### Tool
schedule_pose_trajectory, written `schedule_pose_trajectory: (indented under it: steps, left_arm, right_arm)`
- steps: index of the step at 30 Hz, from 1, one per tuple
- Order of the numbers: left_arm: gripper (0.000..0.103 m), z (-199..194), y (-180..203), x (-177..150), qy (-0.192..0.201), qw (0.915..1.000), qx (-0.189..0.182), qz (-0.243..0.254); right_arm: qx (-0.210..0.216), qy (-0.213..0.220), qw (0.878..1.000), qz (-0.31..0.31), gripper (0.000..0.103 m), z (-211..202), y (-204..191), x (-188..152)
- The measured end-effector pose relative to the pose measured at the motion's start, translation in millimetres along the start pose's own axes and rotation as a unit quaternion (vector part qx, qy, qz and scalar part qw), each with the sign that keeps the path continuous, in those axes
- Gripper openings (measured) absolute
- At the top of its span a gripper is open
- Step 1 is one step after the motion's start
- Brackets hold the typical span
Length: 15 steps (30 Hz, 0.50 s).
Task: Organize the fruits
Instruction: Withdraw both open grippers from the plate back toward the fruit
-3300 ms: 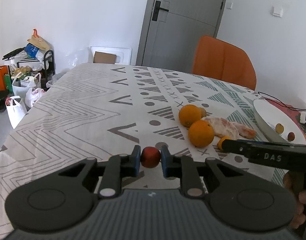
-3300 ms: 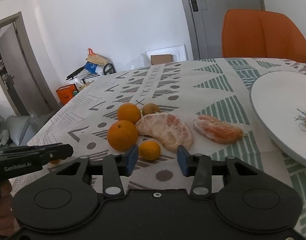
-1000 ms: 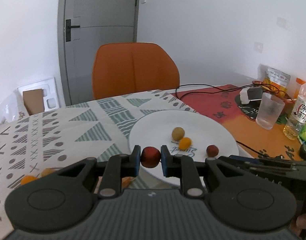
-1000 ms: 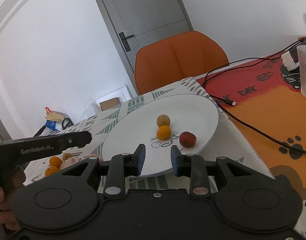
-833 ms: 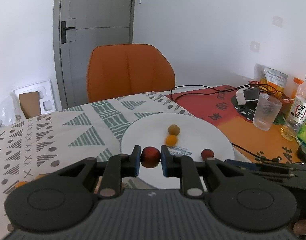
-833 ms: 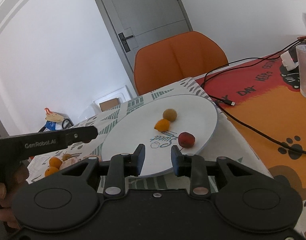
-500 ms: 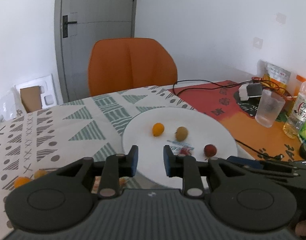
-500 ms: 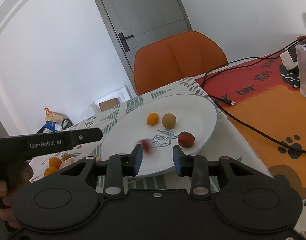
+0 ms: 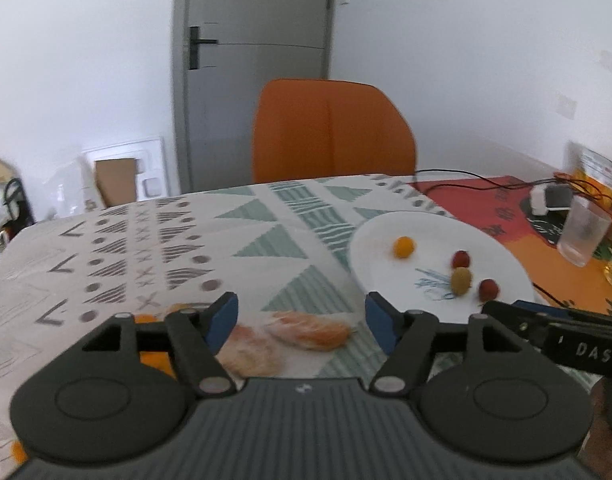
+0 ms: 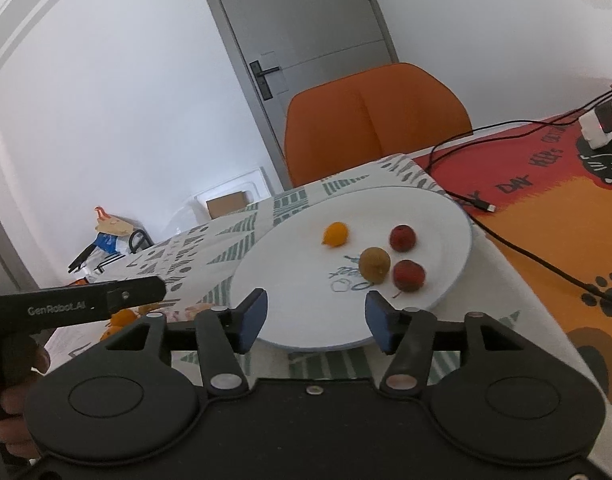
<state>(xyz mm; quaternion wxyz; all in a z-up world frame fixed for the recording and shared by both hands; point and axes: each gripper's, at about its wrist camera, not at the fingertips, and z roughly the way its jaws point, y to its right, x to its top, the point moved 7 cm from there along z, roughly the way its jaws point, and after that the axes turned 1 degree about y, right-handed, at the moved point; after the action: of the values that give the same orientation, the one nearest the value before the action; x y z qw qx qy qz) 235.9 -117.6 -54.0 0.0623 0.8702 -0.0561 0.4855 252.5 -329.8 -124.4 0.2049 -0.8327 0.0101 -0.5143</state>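
Observation:
A white plate [image 9: 502,248] [image 10: 290,276] on the patterned tablecloth holds a small orange fruit [image 9: 403,247] [image 10: 335,234], a brown-green fruit [image 9: 461,280] [image 10: 374,265] and two small red fruits [image 9: 461,258] [image 9: 488,289] [image 10: 402,237] [image 10: 409,275]. My left gripper [image 9: 301,320] is open and empty, left of the plate, above peeled citrus pieces [image 9: 308,330]. Oranges [image 9: 154,358] lie partly hidden behind its left finger. My right gripper [image 10: 314,322] is open and empty at the plate's near rim.
An orange chair [image 9: 332,132] stands behind the table. To the right, on a red-orange mat [image 10: 554,200], lie a black cable [image 10: 518,248] and a glass [image 9: 582,232]. The left gripper's body [image 10: 78,304] reaches in from the left of the right wrist view.
My left gripper opened and let go of the red fruit, which now lies on the plate. It then swung left, away from the plate. My right gripper opened wider.

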Motion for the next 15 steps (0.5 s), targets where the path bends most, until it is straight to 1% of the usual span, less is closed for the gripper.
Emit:
schedule_pose_trajectory:
  steps: [4, 8, 13, 15]
  left_arm:
    - [0.073, -11, -20, -4, 0.004, 0.9997, 0.021, -0.012]
    - [0.08, -22, -39, -8, 0.007, 0.9989, 0.039, -0.024]
    - [0.084, -33, -55, -15, 0.015, 0.9977, 0.059, -0.03]
    - [0.084, -36, -61, -18, 0.014, 0.9974, 0.061, -0.036]
  right_arm:
    - [0.006, -0.003, 1.0, -0.007, 0.061, 3, -11, -1]
    - [0.013, -0.004, 1.0, -0.013, 0.065, 4, -22, -3]
    - [0.025, -0.003, 1.0, -0.016, 0.077, 6, -33, -4]
    - [0.032, -0.003, 0.999, -0.018, 0.079, 7, -38, -4]
